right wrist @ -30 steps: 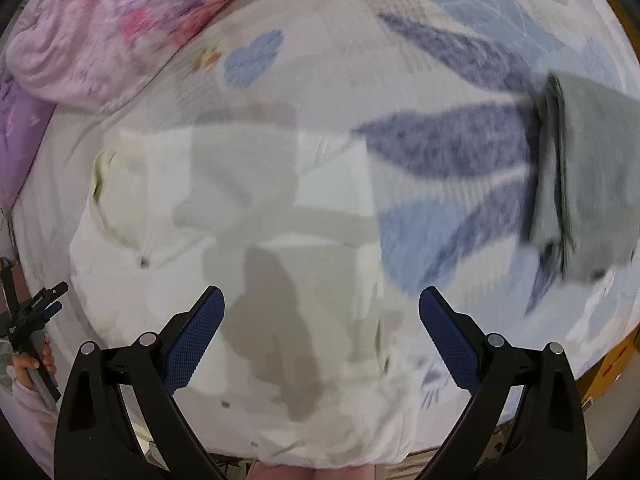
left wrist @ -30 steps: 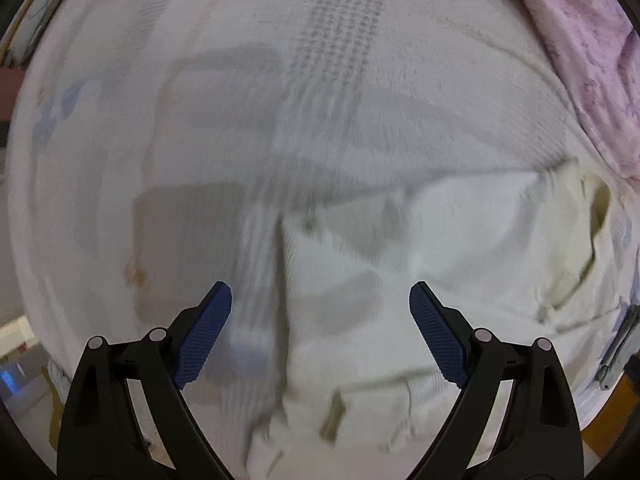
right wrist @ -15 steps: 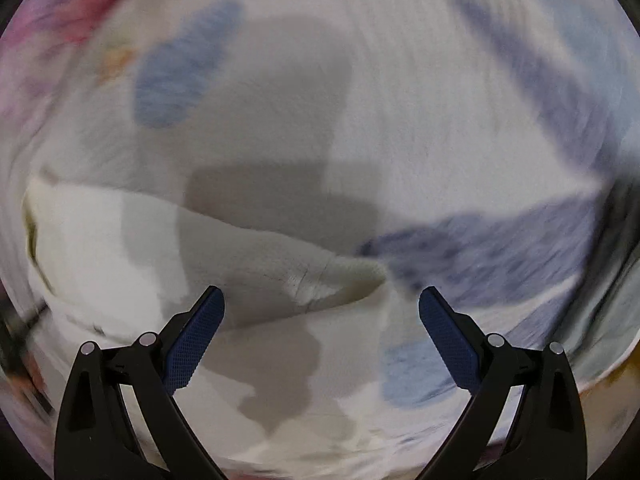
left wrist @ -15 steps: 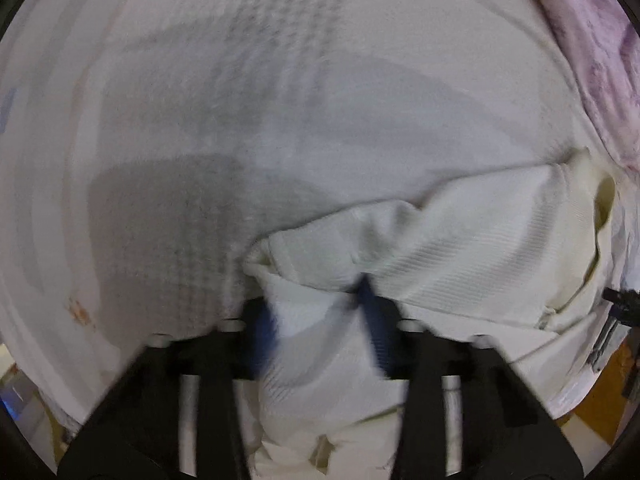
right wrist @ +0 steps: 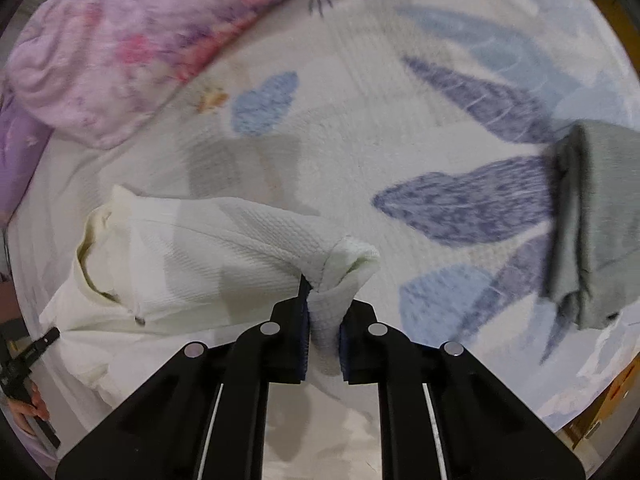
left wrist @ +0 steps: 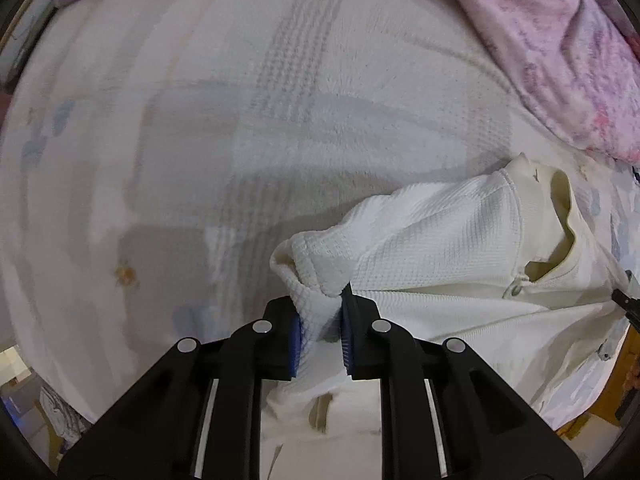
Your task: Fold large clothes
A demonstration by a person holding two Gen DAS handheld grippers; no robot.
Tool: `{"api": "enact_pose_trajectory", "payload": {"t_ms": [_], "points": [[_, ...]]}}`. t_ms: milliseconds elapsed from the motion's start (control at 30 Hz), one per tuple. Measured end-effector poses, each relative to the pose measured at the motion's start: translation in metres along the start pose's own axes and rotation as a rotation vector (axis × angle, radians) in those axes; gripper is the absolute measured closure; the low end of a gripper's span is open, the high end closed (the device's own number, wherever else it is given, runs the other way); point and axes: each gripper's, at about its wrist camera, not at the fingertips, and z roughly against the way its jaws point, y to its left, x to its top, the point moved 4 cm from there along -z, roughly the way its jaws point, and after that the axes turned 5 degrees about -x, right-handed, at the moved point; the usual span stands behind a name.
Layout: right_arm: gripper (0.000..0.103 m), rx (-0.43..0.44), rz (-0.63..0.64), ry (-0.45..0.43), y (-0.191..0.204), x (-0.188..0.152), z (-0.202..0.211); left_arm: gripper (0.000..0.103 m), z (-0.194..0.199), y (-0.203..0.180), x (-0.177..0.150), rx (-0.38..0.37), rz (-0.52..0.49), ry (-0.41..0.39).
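Observation:
A cream waffle-knit shirt (left wrist: 440, 248) lies on the bed, its collar toward the pink quilt. In the left wrist view my left gripper (left wrist: 320, 320) points straight down. Its jaws are closing, with a bunched corner of the shirt pinched between the blue pads and lifted a little. In the right wrist view the same shirt (right wrist: 200, 248) shows its other corner pinched and raised in my right gripper (right wrist: 325, 320). Those jaws are closing too, with cloth between the pads.
A white bed cover (left wrist: 280, 120) with blue leaf prints (right wrist: 460, 200) lies under the shirt. A pink floral quilt (right wrist: 120, 48) is heaped at the far side. A folded grey garment (right wrist: 600, 220) rests at the right. A person's hand (right wrist: 32, 404) shows at the lower left edge.
Both grippers went from wide open above the flat shirt to closed on its two side corners. The corners now stand lifted and bunched off the bed.

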Motion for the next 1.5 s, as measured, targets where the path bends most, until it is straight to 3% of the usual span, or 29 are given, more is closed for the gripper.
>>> {"api": "enact_pose_trajectory", "payload": {"t_ms": [233,300,500,633,767,900,967,1000,1067,1100,1133,1167,1200,1367,1500], "points": [[0.093,0.111,-0.042,-0.104,-0.012,-0.05,0.067,0.088,0.06,-0.005,-0.054,-0.004,-0.068,-0.152],[0.093,0.144,-0.05,-0.131,0.005,-0.064,0.084,0.088,0.077,-0.009,-0.081,-0.002,-0.083,-0.181],[0.093,0.264,-0.077,-0.166,-0.015,-0.137,0.115,0.088,0.11,-0.02,-0.166,0.001,-0.165,-0.211],[0.092,0.279,-0.061,-0.146,-0.027,-0.195,0.121,0.088,0.106,-0.015,-0.223,0.0,-0.151,-0.165],[0.093,0.256,-0.052,-0.084,-0.041,-0.253,0.102,0.088,0.089,-0.005,-0.283,0.0,-0.12,-0.091],[0.091,0.149,-0.113,0.024,-0.066,-0.305,0.039,0.088,0.04,0.004,-0.335,0.067,-0.088,0.0],[0.084,0.089,-0.178,0.14,-0.079,-0.327,-0.004,0.084,0.003,0.012,-0.352,0.135,-0.081,0.056],[0.084,0.075,-0.225,0.212,-0.085,-0.34,-0.023,0.083,-0.021,0.018,-0.364,0.164,-0.071,0.137],[0.08,0.11,-0.278,0.264,-0.088,-0.353,-0.031,0.077,-0.035,0.021,-0.376,0.204,-0.082,0.215],[0.072,0.13,-0.283,0.252,-0.087,-0.358,-0.023,0.075,-0.03,0.019,-0.381,0.203,-0.098,0.213],[0.066,0.135,-0.266,0.233,-0.085,-0.361,-0.012,0.065,-0.019,0.016,-0.384,0.187,-0.107,0.197],[0.048,0.124,-0.248,0.217,-0.084,-0.363,-0.002,0.059,-0.011,0.015,-0.386,0.172,-0.11,0.184],[0.04,0.118,-0.228,0.19,-0.082,-0.364,0.01,0.058,-0.001,0.013,-0.388,0.157,-0.111,0.169],[0.04,0.22,-0.092,0.107,-0.046,-0.344,0.042,0.058,0.032,-0.008,-0.373,0.074,-0.127,0.066],[0.043,0.267,0.017,0.16,0.007,-0.31,0.018,0.058,0.018,-0.038,-0.346,0.017,-0.15,0.035]]}}
